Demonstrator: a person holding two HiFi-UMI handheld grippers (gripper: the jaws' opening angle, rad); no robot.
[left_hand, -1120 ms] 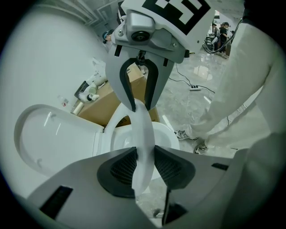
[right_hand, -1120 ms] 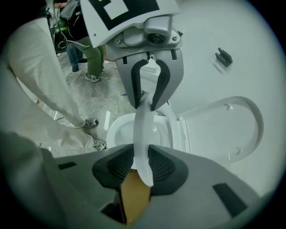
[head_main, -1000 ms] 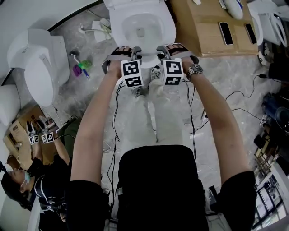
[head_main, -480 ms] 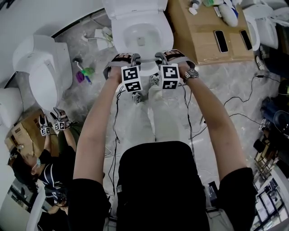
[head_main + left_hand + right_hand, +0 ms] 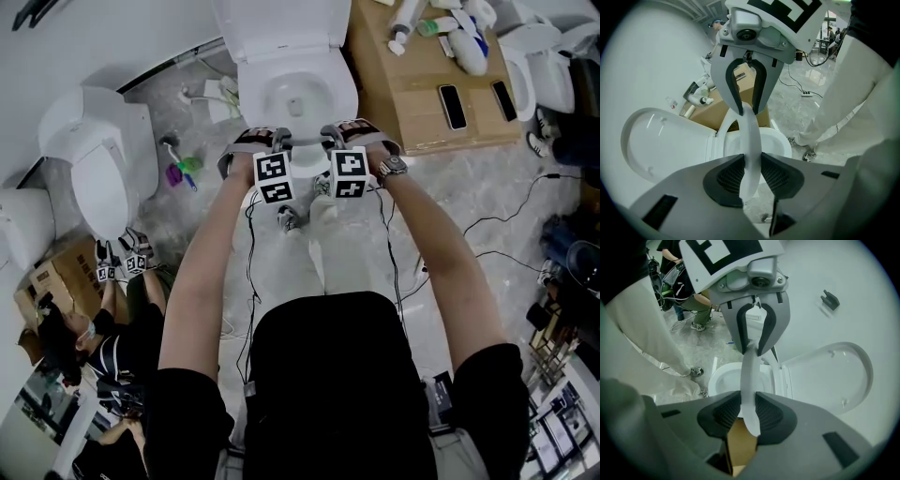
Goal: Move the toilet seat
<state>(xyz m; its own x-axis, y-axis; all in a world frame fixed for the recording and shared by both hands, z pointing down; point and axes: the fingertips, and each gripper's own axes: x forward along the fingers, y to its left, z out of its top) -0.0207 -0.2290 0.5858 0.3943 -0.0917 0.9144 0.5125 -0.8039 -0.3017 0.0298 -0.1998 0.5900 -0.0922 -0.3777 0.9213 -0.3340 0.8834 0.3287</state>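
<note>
The left gripper [image 5: 751, 174] and the right gripper [image 5: 748, 414] each clamp the white plastic toilet seat [image 5: 751, 136] (jaws only seat-thick apart), at the front of the white ceramic toilet bowl [image 5: 295, 94].

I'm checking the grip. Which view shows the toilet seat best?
The left gripper view: the toilet seat runs edge-on between the left gripper's pads, which press it. The right gripper view shows the same for the right gripper. The head view shows it from above, its front edge hidden by both grippers.
</note>
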